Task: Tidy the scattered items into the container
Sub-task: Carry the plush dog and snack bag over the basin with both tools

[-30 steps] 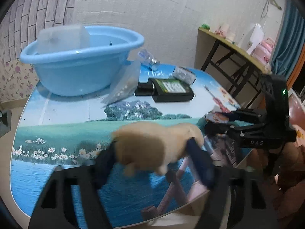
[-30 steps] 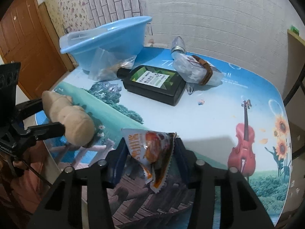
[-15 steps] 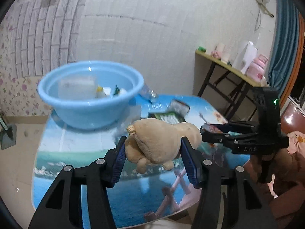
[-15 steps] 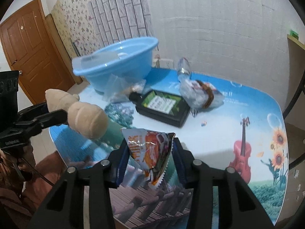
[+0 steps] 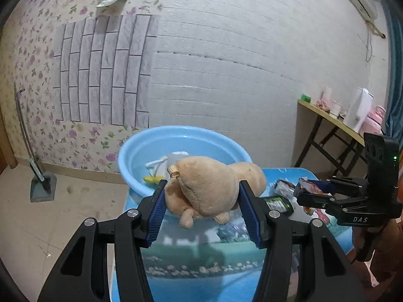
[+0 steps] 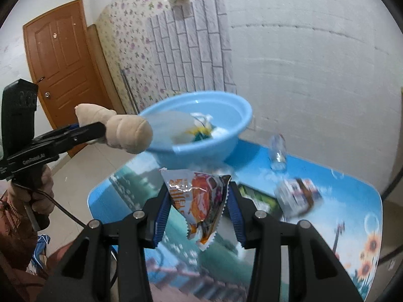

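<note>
A: Grippers first, nearest the cameras. What does each one hold?

B: Left gripper has its 2 blue pads clamped on a tan plush toy, lifted clear of the table. Right gripper pinches an orange snack packet, which hangs tilted between its pads.

A: And beyond them?

B: In the right wrist view, a dark green-labelled bottle lies on the table at 2 o'clock from the packet, with a blurred clear bag just beside it and a clear bottle further off.

A: The container?

B: Blue basin sits at the table's far end, at 12 o'clock, already holding white and yellow items. The plush toy hangs near its rim at 9 o'clock.
</note>
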Tool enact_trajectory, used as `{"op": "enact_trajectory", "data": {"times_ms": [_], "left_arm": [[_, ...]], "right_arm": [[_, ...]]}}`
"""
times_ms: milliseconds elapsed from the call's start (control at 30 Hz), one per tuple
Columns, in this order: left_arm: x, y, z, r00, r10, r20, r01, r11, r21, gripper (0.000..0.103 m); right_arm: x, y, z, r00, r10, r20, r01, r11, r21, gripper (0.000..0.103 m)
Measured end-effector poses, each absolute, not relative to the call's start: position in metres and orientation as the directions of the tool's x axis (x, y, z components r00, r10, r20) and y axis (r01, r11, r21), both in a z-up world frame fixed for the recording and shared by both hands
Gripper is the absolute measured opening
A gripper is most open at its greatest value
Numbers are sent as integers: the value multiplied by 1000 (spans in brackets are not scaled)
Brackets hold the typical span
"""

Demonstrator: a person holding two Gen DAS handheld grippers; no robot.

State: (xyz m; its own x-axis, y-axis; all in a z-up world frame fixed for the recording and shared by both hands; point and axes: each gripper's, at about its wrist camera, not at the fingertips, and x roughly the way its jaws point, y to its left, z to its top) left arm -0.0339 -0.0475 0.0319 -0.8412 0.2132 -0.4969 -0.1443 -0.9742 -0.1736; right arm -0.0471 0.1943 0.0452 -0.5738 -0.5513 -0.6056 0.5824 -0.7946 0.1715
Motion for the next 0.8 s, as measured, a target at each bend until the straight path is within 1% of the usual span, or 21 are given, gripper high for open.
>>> {"op": "enact_trajectory", "data": {"times_ms": [133, 467, 567, 700, 767, 800], "left_arm": [[-49, -56, 35, -851, 187, -490, -118, -979, -167, 55], [-97, -72, 25, -853, 124, -508, -45, -985, -164, 55], [-108, -78, 21, -852, 135, -506, -42, -981, -190, 56], [-120, -77, 14, -847, 135, -514, -48, -983, -179, 57], [-126, -76, 11, -846, 131, -517, -47, -984, -172, 58], [-128, -74, 11, -846, 123, -519, -43, -986, -163, 62]], "right_arm": [[-64, 178, 52, -566, -576, -590, 604, -776, 179, 43], [-99, 144, 49, -536, -593, -602, 640, -750, 169, 43], [-112, 137, 47, -521, -599, -607, 643, -744, 181, 43], [-131, 124, 41, -508, -594, -624, 653, -738, 170, 43], [-137, 118, 38, -502, -590, -632, 657, -736, 164, 43], [-139, 116, 36, -501, -590, -633, 658, -735, 165, 43]]}}
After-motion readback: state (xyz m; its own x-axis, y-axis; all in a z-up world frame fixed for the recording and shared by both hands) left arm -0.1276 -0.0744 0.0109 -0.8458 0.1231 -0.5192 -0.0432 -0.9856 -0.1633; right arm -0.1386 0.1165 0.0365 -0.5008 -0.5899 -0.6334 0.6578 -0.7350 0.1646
